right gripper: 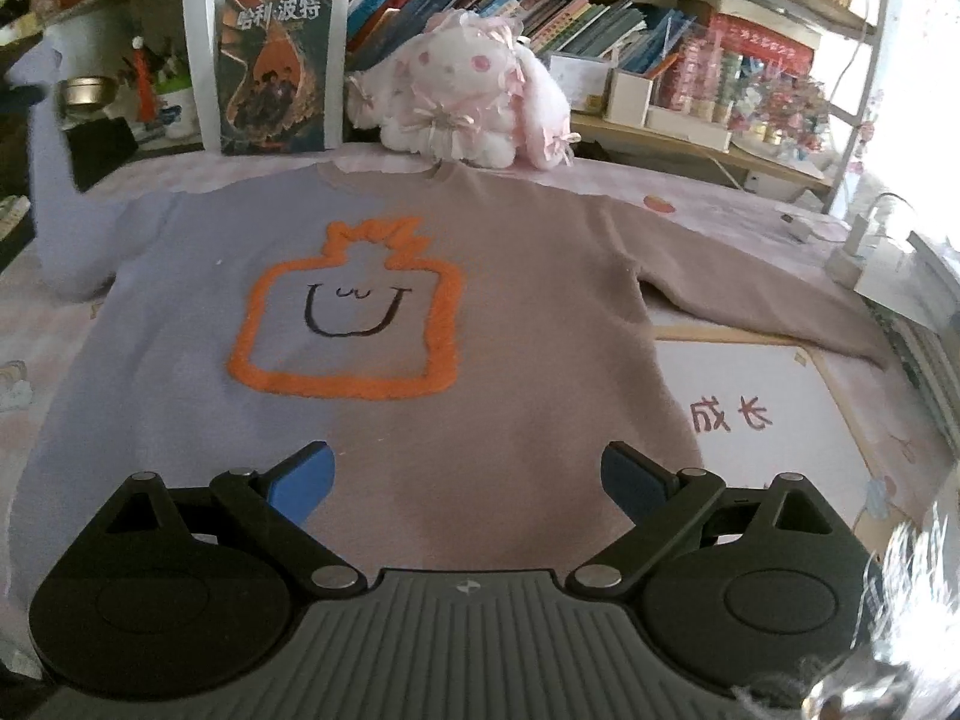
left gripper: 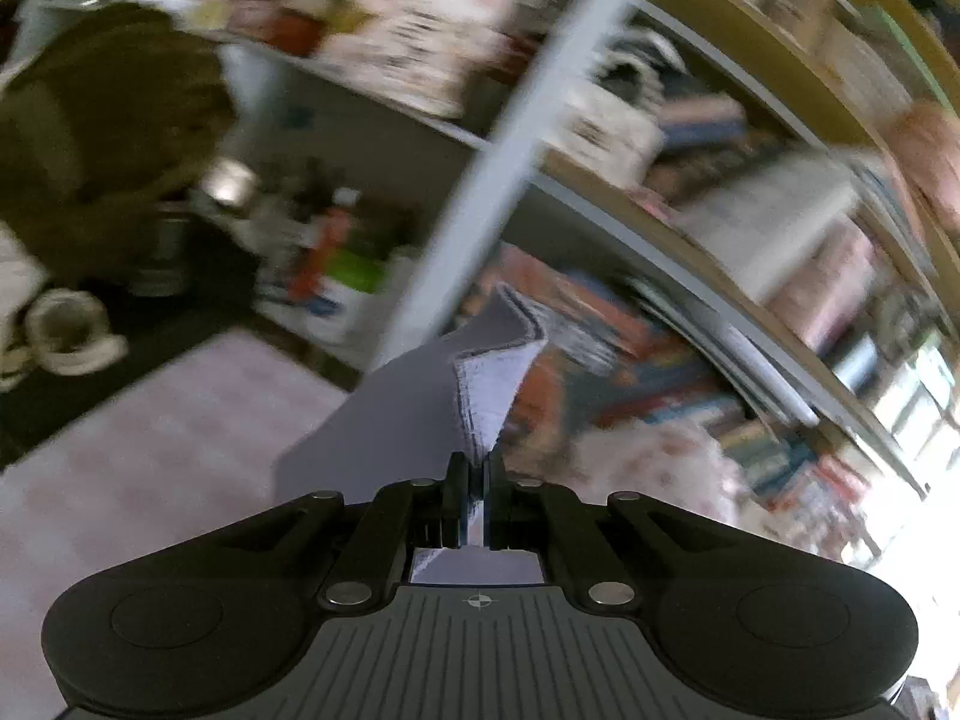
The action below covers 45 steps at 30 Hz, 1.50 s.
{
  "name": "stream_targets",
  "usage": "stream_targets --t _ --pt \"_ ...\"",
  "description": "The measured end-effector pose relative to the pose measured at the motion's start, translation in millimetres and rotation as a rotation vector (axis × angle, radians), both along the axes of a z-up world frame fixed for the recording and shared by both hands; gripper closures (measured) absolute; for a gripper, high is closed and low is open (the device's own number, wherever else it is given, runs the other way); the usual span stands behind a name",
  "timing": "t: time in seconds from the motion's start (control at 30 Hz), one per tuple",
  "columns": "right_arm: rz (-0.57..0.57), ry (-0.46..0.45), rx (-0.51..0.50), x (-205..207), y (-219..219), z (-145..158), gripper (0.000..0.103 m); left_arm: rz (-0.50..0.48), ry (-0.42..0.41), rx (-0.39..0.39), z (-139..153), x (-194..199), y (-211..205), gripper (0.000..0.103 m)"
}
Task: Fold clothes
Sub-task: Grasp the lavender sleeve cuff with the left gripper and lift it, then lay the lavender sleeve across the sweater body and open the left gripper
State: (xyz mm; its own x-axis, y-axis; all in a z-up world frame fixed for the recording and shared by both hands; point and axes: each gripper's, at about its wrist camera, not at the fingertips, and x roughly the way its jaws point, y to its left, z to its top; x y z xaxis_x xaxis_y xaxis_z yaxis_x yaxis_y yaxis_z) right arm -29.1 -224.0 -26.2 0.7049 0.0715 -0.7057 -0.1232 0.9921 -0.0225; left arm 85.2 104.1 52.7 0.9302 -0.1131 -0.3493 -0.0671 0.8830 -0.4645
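Observation:
A sweater (right gripper: pixel 372 324), lavender on its left half and beige on its right, lies flat face up with an orange bottle outline and a smiling face. Its lavender left sleeve (right gripper: pixel 51 192) is lifted off the surface at the far left. My left gripper (left gripper: pixel 477 468) is shut on that sleeve's cuff (left gripper: pixel 492 384) and holds it in the air; the view is blurred by motion. My right gripper (right gripper: pixel 467 468) is open and empty, hovering over the sweater's lower hem. The beige right sleeve (right gripper: pixel 762 294) lies stretched out to the right.
A pink plush rabbit (right gripper: pixel 462 96) and an upright book (right gripper: pixel 279 60) stand behind the collar. Bookshelves (right gripper: pixel 600 12) fill the back. A white board with red characters (right gripper: pixel 756 414) lies right of the sweater. A charger and cable (right gripper: pixel 852 240) lie at far right. The pink sheet (left gripper: pixel 150 450) covers the surface.

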Motion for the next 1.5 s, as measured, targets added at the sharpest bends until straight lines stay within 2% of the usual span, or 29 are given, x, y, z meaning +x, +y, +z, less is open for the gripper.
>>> stream_targets --t 0.27,0.47,0.7,1.0,1.13,1.17,1.3,1.33,1.37,1.4,1.5 --pt "0.106 0.018 0.046 5 -44 -8 0.007 -0.095 0.004 0.083 4 22 -109 0.101" --pt "0.143 0.038 0.08 7 -71 -14 0.007 -0.12 0.036 0.128 -7 40 -166 0.101" --pt "0.166 0.046 0.094 7 -95 -18 0.007 -0.124 0.095 0.153 -27 52 -207 0.101" --pt "0.15 0.065 0.104 9 -118 -24 0.007 -0.135 0.198 0.231 -61 68 -242 0.1" --pt "0.145 0.074 0.105 9 -123 -25 0.007 -0.165 0.272 0.242 -75 78 -254 0.09" --pt "0.146 0.076 0.106 10 -124 -25 0.007 -0.188 0.292 0.243 -77 78 -257 0.082" --pt "0.16 0.079 0.107 13 -122 -25 0.007 -0.294 0.271 0.233 -71 57 -255 0.064" --pt "0.167 0.079 0.109 14 -120 -25 0.007 -0.317 0.262 0.236 -68 50 -254 0.053" --pt "0.173 0.08 0.111 16 -119 -25 0.007 -0.326 0.239 0.259 -65 38 -249 0.048" --pt "0.179 0.081 0.113 17 -117 -26 0.007 -0.333 0.221 0.287 -62 26 -244 0.048" --pt "0.196 0.09 0.123 22 -113 -27 0.007 -0.303 0.243 0.441 -62 -9 -225 0.047"
